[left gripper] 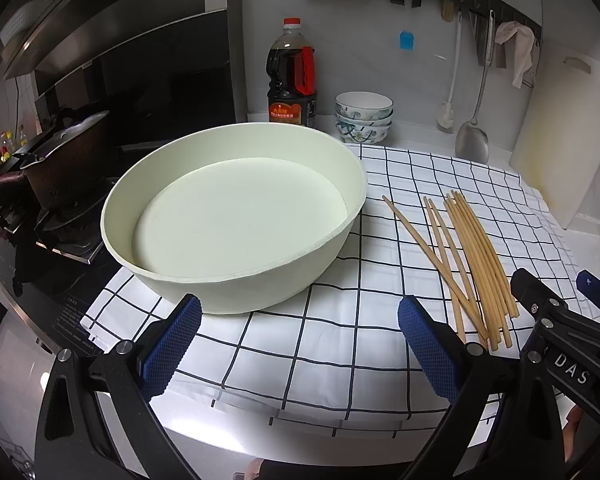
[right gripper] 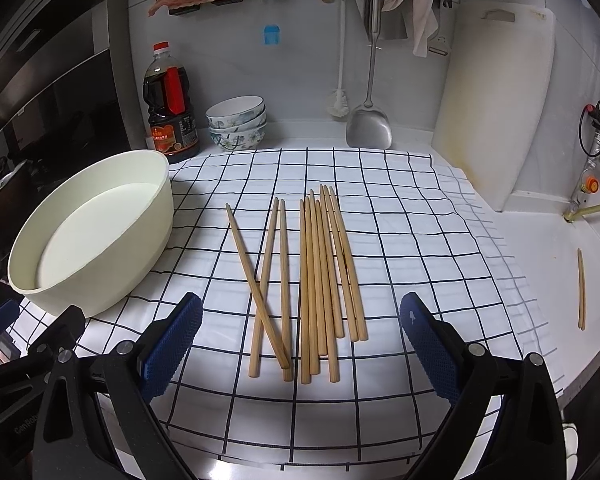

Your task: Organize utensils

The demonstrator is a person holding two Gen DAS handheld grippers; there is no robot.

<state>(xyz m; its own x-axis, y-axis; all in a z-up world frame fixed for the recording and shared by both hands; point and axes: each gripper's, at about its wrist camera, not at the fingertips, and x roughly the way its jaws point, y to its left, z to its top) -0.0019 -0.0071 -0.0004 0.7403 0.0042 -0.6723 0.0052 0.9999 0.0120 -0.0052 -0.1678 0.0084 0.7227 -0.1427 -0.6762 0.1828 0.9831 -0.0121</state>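
A: Nearest to us, the right gripper [right gripper: 300, 332] hangs with its blue pads spread wide and nothing between them. The left gripper [left gripper: 300, 332] is the same, gaping and empty, facing the basin [left gripper: 236, 216].

B: And the chopsticks [right gripper: 320, 280]?

A: On the checked cloth [right gripper: 400, 240], straight ahead of the right gripper and between its fingers in that view. A tight bundle lies side by side; just left of it are three loose chopsticks [right gripper: 270, 284], one of them laid across another. One more stray chopstick [right gripper: 581, 288] sits well apart on the bare counter [right gripper: 560, 240] to the right.

B: Which way do they run?

A: Their long axis goes from near to far, roughly along the gripper's own line. The thick butts are toward us and the thin tips point at the back wall. The crossed one slants, tip to the left.

B: So how would you take them?

A: My guess is that the step is gathering them up, likely for the basin, which stands empty on the cloth's left part. I'd turn the wrist so the pads close across the sticks, not along them, and grip near the thick ends, where they lie even. The bundle may fan out or roll, so press down lightly first. Take the crossed pair separately.

B: Further back?

A: Stacked bowls [right gripper: 238, 124] and a sauce bottle [right gripper: 171, 100] by the wall.
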